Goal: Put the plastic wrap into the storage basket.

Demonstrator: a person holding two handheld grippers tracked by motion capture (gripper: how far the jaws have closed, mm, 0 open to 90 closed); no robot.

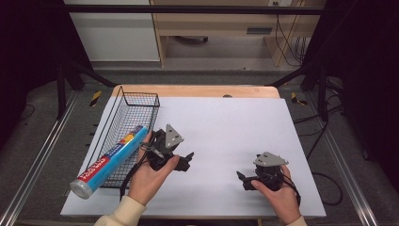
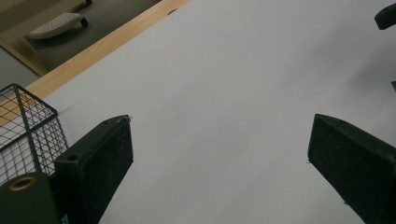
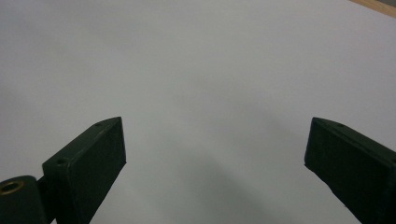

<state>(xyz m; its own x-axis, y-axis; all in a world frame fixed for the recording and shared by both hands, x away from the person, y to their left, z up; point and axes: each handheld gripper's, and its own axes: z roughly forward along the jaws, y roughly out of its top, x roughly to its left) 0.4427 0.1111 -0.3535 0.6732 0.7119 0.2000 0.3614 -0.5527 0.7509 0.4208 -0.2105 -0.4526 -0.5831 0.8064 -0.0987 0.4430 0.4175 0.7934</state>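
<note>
The bench (image 1: 226, 136) is the largest thing here, a wooden top covered almost wholly by a white sheet, with bare wood showing only along the far edge at twelve o'clock. On its left side, from about nine to ten o'clock, stands a black wire basket (image 1: 134, 101), long and narrow. A boxed roll of kitchen wrap (image 1: 109, 161) lies slanted in the basket, its upper end resting inside near the left hand and its capped lower end jutting out past the basket's near rim toward seven o'clock.

The left tongs (image 1: 181, 162) sit just beside that roll, toward the bench's middle, jaws spread wide and holding nothing; the left gripper view shows the basket's corner (image 2: 28, 126) at their nine o'clock and bare sheet between the jaws. The right tongs (image 1: 245, 180) rest at about five o'clock of the bench, well apart from the basket, likewise wide open and empty over plain white.

The work in hand looks like the roll and its basket, and the left tongs are the natural pair for it. To do it well, I would turn them back toward nine o'clock, square the jaws across the box's narrow faces near its middle so it does not tip, and lift it along its length to clear the wire rim.

The box is blue, red and white with a yellow patch; its lettering is too small to read.
</note>
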